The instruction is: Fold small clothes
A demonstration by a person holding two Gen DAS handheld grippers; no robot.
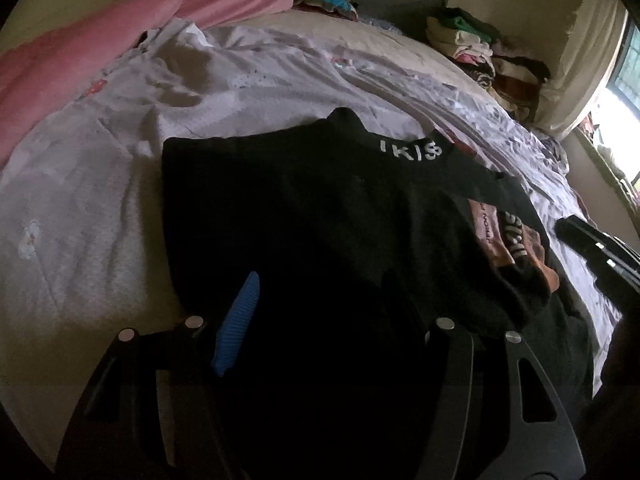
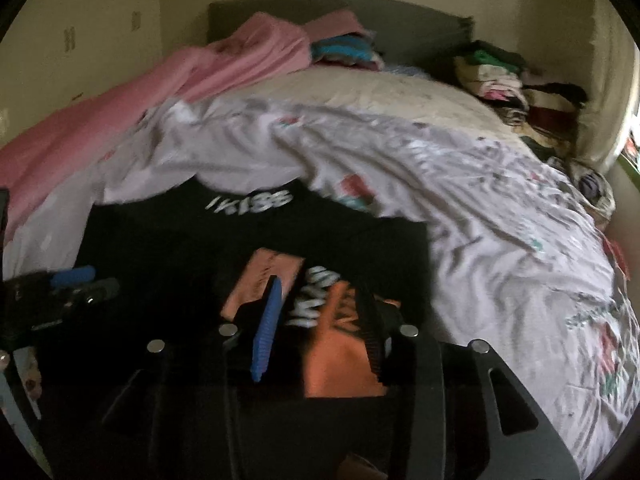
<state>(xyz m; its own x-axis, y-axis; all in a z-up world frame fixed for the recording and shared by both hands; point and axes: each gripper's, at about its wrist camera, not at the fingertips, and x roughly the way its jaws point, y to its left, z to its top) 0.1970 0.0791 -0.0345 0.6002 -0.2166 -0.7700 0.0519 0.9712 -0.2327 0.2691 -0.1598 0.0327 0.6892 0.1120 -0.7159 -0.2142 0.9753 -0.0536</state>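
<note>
A black top [image 1: 304,208] with white collar lettering and an orange-pink print lies partly folded on the bedsheet [image 1: 100,208].

black garment's collar band [image 1: 412,150] — white "KISS" lettering

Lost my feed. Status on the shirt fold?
Both grippers open, left gripper and right gripper over black shirt. Shirt flat on bed sheet. Nothing blocking.

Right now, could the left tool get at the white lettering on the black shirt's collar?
Probably yes: the left tool hovers over the black shirt, and nothing lies between it and the white lettering farther up.
</note>
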